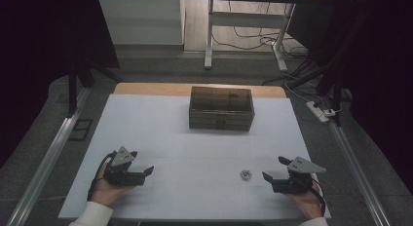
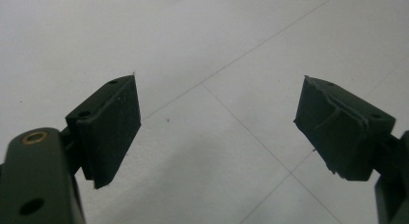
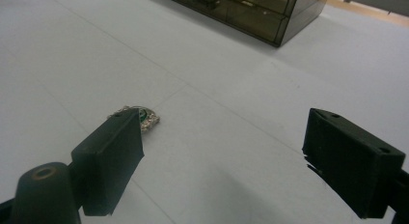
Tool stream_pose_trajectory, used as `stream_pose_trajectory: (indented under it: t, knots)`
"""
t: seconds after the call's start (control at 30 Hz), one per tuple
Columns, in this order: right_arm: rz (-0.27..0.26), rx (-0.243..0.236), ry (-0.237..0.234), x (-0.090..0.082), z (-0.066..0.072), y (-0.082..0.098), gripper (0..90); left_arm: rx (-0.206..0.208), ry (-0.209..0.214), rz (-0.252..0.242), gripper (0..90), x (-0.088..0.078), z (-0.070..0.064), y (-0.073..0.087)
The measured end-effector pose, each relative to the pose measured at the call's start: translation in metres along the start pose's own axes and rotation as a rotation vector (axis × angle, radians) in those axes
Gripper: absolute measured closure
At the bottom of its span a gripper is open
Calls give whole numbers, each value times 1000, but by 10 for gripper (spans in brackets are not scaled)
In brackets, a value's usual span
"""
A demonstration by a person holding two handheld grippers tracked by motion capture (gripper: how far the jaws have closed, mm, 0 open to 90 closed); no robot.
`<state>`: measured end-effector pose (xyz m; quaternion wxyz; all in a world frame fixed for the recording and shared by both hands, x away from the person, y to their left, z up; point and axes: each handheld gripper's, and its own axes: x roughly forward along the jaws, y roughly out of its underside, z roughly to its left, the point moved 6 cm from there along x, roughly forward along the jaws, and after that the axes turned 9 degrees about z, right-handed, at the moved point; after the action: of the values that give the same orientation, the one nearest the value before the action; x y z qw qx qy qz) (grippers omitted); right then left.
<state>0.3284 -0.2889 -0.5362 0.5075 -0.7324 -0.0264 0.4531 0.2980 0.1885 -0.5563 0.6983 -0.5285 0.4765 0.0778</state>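
A small silvery jewelled piece (image 1: 245,175) with a green centre lies on the white table (image 1: 195,138), just left of my right gripper (image 1: 275,168). In the right gripper view the same piece (image 3: 144,119) sits partly behind the left jaw, and that gripper (image 3: 222,151) stands open with nothing between its pads. My left gripper (image 1: 142,161) rests at the front left, held by a hand in a white sleeve. Its jaws are wide apart over bare table, so this gripper (image 2: 217,122) is open too. A dark see-through drawer box (image 1: 221,108) stands at the far middle.
The drawer box (image 3: 251,11) shows at the top of the right gripper view, with a handle on its front. Metal rails (image 1: 44,162) run along both table sides. Beyond the far edge stand desk legs (image 1: 209,36) and floor cables (image 1: 302,75).
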Motion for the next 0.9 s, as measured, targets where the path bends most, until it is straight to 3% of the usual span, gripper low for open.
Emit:
stream_pose_trajectory:
  t: [0.53,0.73,0.9]
  knots:
    - [-16,63,-10,-2,-4,2,160,23,1,7,150,4,-3,-4]
    - [-18,58,-12,-3,0,1,161,47,-4,17,148,4,-5,-4]
    - [-26,65,1,-4,0,0,169,37,-11,8,146,2,-3,-3]
